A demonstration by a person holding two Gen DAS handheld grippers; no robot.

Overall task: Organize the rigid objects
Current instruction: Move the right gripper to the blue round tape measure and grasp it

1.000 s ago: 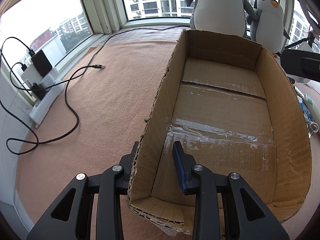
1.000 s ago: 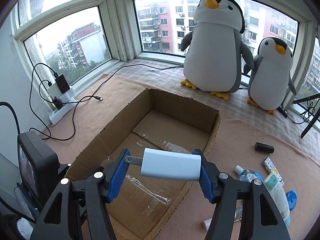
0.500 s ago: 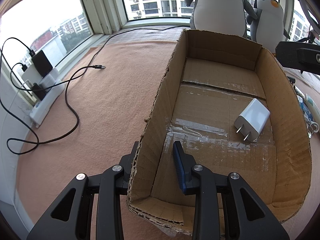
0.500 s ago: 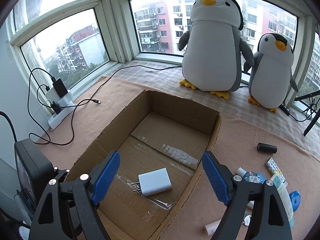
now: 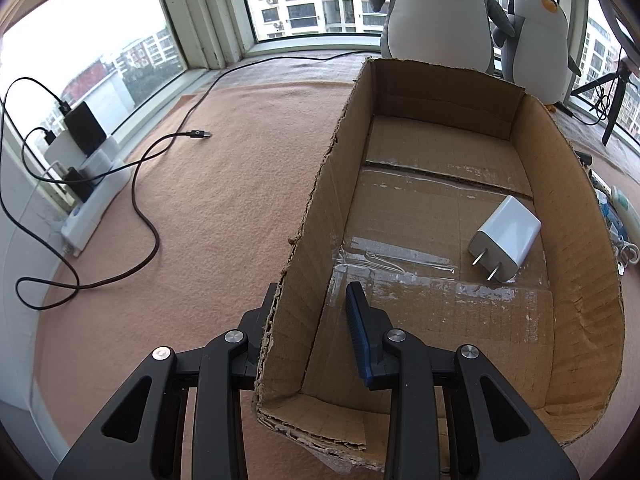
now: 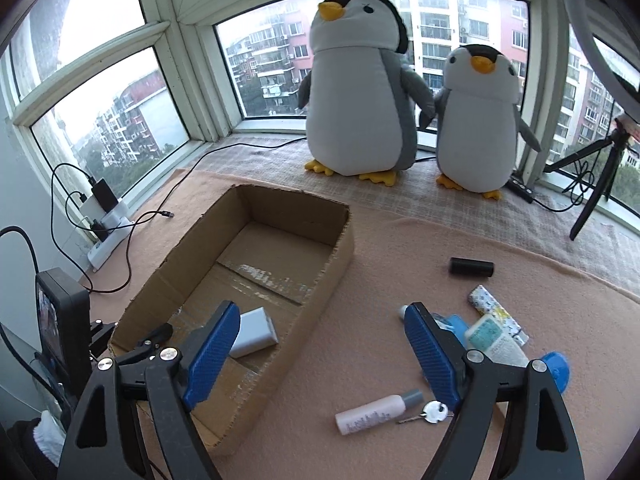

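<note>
The left gripper (image 5: pixel 310 322) pinches the side wall of the cardboard box (image 5: pixel 316 216), one finger inside and one outside. The right gripper (image 6: pixel 320 354) is wide open and empty, just right of the box. The white charger (image 5: pixel 505 239) lies flat inside the box. Next, I think, go for the small white bottle (image 6: pixel 374 414) right of the box. Hold the box steady and grab the bottle across its middle.

Soft, even daylight pours in through the windows (image 6: pixel 392 40), overcast and bright, blown out white at the left panes (image 5: pixel 80 40). Shadows are faint under the cardboard box (image 6: pixel 320 280). Both views are sharp at centre, with heavy fisheye bending and dark vignetted corners.
</note>
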